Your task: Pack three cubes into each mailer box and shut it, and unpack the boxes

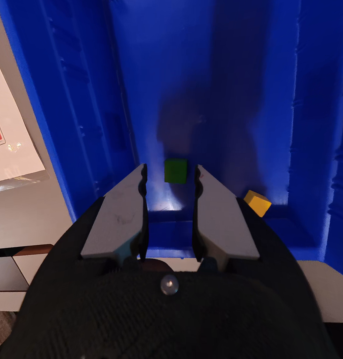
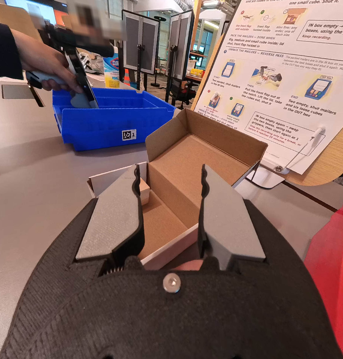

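Left wrist view: left claw [image 1: 171, 168], fingers apart and empty, reaches into blue bin [image 1: 234, 87] above green cube [image 1: 175, 170]; yellow cube [image 1: 257, 203] lies nearby. Right wrist view: right claw [image 2: 169, 171], fingers apart, hovers over open mailer box [image 2: 195, 165] on desk [image 2: 40, 194], 1 wooden cube [image 2: 144, 191] inside.

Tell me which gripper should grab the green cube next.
Left. The left gripper is open inside the blue bin, with the green cube just ahead between its fingertips. The right gripper hangs over the open mailer box.
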The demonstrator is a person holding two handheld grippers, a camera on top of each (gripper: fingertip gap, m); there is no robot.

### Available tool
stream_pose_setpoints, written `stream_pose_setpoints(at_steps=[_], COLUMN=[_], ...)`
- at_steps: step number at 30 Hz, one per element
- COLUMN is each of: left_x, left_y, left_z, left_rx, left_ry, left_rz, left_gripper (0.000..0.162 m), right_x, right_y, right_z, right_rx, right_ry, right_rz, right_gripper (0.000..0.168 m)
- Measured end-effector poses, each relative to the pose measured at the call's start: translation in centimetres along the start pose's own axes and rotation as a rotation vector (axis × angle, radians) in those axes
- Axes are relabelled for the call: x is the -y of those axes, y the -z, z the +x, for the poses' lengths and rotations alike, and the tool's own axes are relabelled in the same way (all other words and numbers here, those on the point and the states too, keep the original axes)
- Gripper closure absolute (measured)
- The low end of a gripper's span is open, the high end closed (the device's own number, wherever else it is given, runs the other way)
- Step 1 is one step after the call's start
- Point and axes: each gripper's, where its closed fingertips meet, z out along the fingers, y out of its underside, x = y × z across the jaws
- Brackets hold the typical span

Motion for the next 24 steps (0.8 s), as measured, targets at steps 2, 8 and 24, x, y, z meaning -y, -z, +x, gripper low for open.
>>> stream_pose_setpoints(at_steps=[2, 8, 24], left_x=[0.0, -0.3, -0.7], left_y=[0.0, -0.6, -1.3], left_z=[-0.1, -0.4, -0.5], left_rx=[-0.001, 0.009, -0.009], left_ry=[0.006, 0.005, 0.033], left_rz=[0.004, 0.0, -0.012], left_gripper=[0.115, 0.113, 0.112], right_x=[-0.1, -0.1, -0.1], right_y=[0.0, -0.1, -0.1], right_z=[0.0, 0.0, 0.0], right_rx=[0.0, 0.0, 0.0], right_ry=[0.0, 0.002, 0.003], right_rz=[-0.002, -0.005, -0.002], right_gripper=[0.107, 0.107, 0.107])
